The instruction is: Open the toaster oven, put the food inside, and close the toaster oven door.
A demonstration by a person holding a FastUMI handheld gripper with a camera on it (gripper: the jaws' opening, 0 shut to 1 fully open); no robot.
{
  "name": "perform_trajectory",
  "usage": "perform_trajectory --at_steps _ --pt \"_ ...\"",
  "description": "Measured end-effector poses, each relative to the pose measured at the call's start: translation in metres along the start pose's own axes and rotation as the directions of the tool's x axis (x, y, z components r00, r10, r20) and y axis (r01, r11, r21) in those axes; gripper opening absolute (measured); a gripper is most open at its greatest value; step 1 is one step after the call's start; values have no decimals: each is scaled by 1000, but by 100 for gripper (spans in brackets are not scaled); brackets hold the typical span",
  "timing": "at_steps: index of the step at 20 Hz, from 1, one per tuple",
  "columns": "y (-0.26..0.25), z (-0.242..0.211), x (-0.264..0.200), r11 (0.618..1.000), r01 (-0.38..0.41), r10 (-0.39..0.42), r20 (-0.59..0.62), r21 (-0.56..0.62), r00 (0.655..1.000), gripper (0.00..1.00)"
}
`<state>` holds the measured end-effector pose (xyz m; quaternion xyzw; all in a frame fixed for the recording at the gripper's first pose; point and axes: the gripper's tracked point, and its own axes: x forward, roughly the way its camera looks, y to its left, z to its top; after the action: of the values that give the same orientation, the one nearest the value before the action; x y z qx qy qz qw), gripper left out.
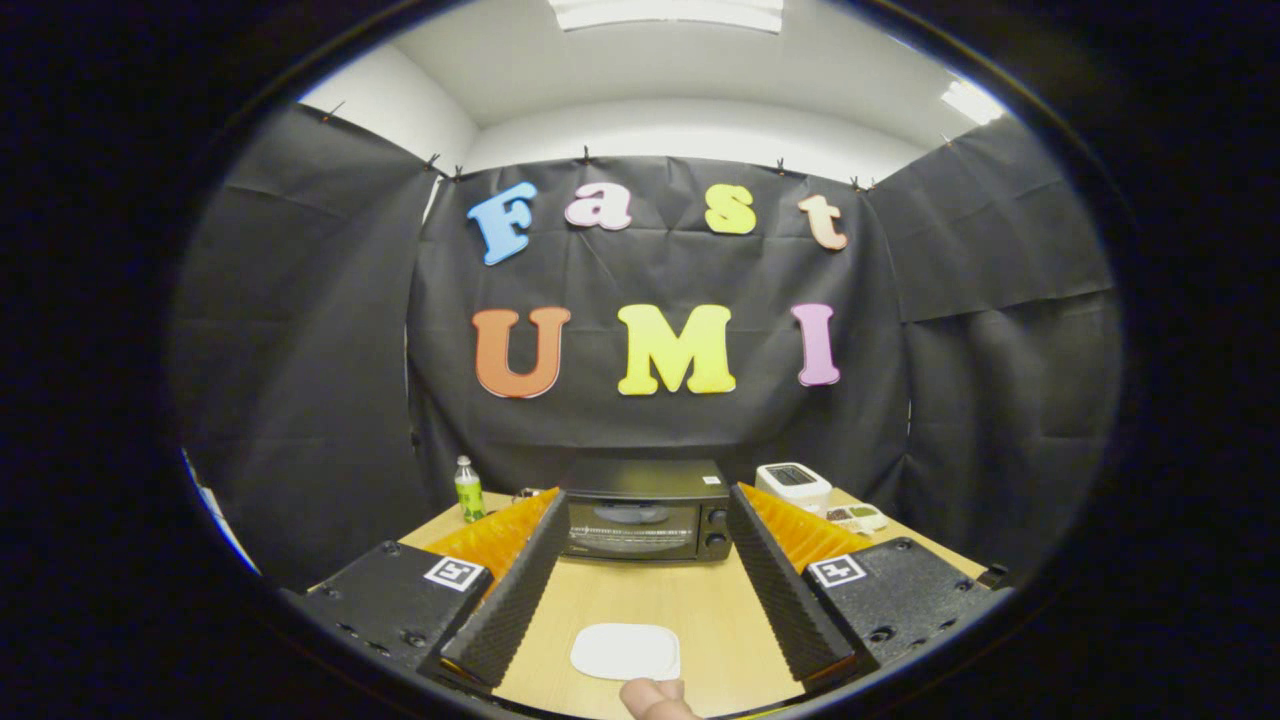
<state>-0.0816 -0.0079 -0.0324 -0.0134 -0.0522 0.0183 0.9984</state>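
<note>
One black toaster oven [645,510], door closed, stands far on the tabletop [690,605] beyond the tongs [640,540], which gape wide, empty; a white plate [626,652] lies near, between them.

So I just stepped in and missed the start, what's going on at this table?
A person is holding a hand-held gripper over a wooden table, aimed at a black toaster oven whose door is shut. The fingers are open and grip nothing. A white plate-like item lies between them, with a fingertip just behind it. A green bottle, a white device and a small tray flank the oven.
</note>
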Motion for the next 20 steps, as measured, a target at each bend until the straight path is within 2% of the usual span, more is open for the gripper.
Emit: perform_trajectory --at_steps 5,10,20 --pt "2 7 -9 999 -14 14 8 47 1000 100" --pt "8 7 -14 1000 -26 26 8 11 1000 100" --pt "10 2 -21 999 -32 32 6 9 999 100"
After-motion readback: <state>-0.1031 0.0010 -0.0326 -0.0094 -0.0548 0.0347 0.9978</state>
